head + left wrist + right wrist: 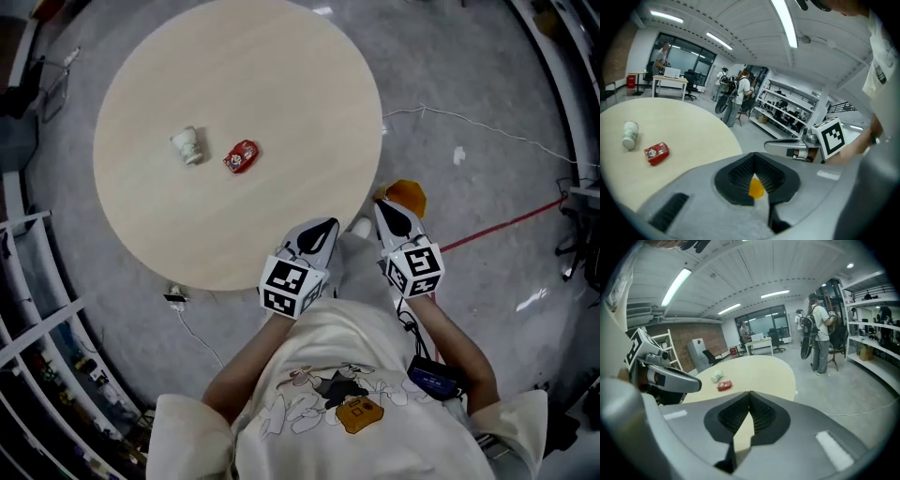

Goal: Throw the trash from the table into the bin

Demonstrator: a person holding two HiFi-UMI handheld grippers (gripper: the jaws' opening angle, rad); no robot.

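Two bits of trash are lying on the round pale-wood table (281, 75): a small white cup (187, 145), tipped on its side, and a flat red snack packet (241, 157) just beside it, not touching. Both are sitting left of the table's middle, well in from every edge. No bin is showing in any view.

The left gripper (323, 228) and right gripper (389, 211) are hanging over the table's near edge, well apart from the trash. Both have jaws pressed together w/ nothing pinched. The orange patch showing below the left tips is prob. the orange thing on the floor (407, 195); can't tell what that is.

Handling, as a guess:
- **Cup:** it's looking v. light and thin-walled, so it's likely crushing easily and rolling if nudged. Best hold is across the body, w/ a gentle squeeze.
- **Packet:** it's looking light, floppy and prob. slick film, so it's likely sliding on the smooth top. Best hold is pinching a raised end or long edge, approaching from above.
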